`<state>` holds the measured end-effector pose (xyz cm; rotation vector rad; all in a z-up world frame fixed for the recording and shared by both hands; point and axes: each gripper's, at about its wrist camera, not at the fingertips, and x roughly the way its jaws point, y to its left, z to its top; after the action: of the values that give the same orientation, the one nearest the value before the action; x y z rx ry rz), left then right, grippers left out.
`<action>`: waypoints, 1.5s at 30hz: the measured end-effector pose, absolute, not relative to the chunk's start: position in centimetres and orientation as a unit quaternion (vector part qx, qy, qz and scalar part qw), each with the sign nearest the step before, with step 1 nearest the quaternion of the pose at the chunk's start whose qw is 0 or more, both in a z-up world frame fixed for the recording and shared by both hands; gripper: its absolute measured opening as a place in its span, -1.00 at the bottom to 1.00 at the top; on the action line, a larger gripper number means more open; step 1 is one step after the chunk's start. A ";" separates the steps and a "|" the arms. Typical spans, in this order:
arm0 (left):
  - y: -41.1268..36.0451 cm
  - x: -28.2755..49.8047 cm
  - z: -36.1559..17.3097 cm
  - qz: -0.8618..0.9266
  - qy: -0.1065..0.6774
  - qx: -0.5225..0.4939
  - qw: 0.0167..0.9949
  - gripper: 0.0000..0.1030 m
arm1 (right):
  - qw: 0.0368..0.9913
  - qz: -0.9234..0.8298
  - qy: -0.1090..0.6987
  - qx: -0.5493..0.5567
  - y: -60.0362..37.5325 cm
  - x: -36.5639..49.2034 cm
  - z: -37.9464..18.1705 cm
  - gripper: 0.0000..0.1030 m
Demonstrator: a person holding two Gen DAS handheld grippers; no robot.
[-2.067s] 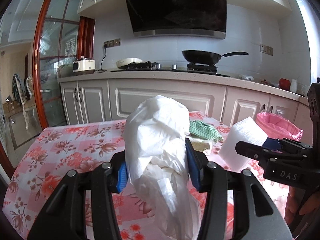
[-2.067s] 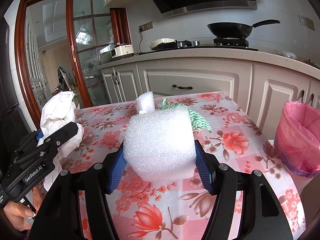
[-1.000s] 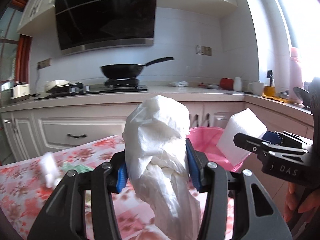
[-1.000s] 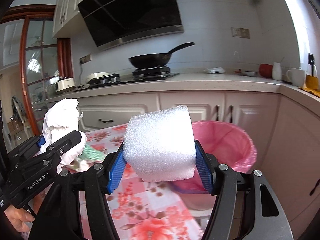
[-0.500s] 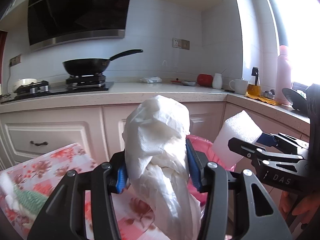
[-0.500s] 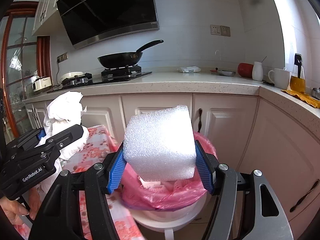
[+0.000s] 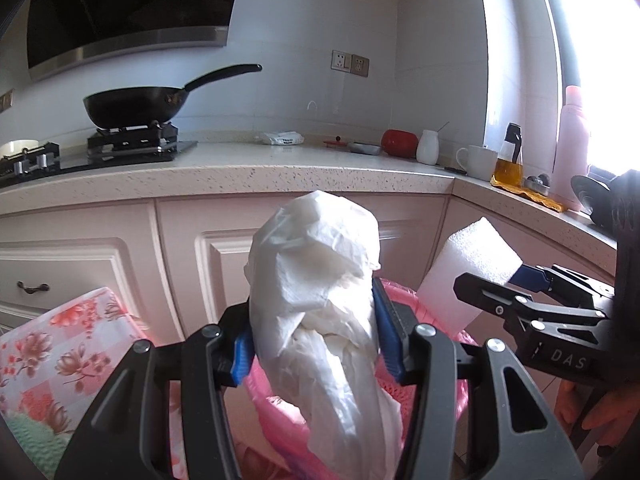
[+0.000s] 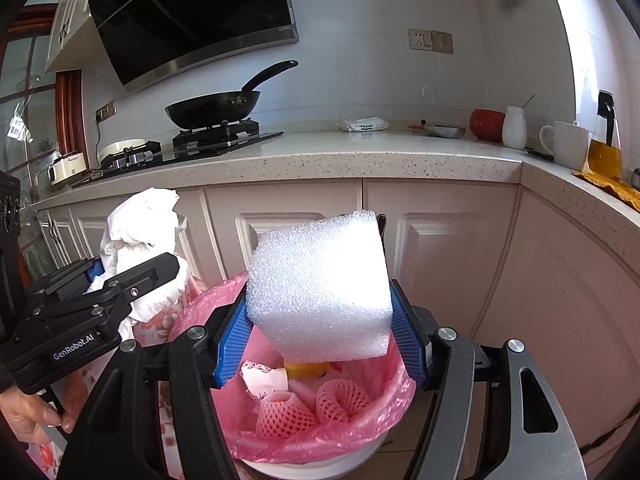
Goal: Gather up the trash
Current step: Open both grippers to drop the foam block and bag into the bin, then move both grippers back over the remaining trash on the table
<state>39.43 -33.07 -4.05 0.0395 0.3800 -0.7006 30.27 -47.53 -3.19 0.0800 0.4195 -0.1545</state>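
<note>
My left gripper point(image 7: 314, 334) is shut on a crumpled white plastic bag point(image 7: 316, 288), held over the near rim of a white trash bin with a pink liner point(image 7: 432, 312). My right gripper point(image 8: 318, 330) is shut on a white foam block point(image 8: 320, 284), held directly above the bin's pink liner point(image 8: 384, 396). Inside the bin lie pink foam fruit nets point(image 8: 312, 408), paper and something yellow. The foam block point(image 7: 468, 264) and right gripper show at the right of the left wrist view. The bag point(image 8: 140, 248) and left gripper show at the left of the right wrist view.
The floral-cloth table point(image 7: 52, 352) edge is at lower left, beside the bin. Pink cabinet doors point(image 8: 440, 256) stand just behind the bin. The counter point(image 8: 360, 152) holds a black wok point(image 8: 216, 108), a red pot, mugs and an oil bottle.
Both grippers have swung right from over the table to the bin, still holding the bag and the foam block. The bin now sits directly under them.
</note>
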 end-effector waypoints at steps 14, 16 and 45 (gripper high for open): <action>-31.5 42.0 -6.2 -0.311 0.190 -0.004 0.931 0.42 | 0.973 -0.080 0.209 0.063 -49.1 31.1 -4.0 0.41; -30.5 41.8 -6.1 -0.304 0.188 -0.005 0.934 0.46 | 0.972 -0.080 0.210 0.063 -48.7 30.9 -4.1 0.40; -6.7 26.5 -6.9 -0.129 0.189 -0.002 0.974 0.90 | 0.971 0.021 0.224 0.085 -30.4 27.1 -5.1 0.54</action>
<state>26.50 -6.69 -6.87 -0.0047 0.3806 -0.2594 27.11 -30.44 -5.08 0.1709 0.4529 0.0418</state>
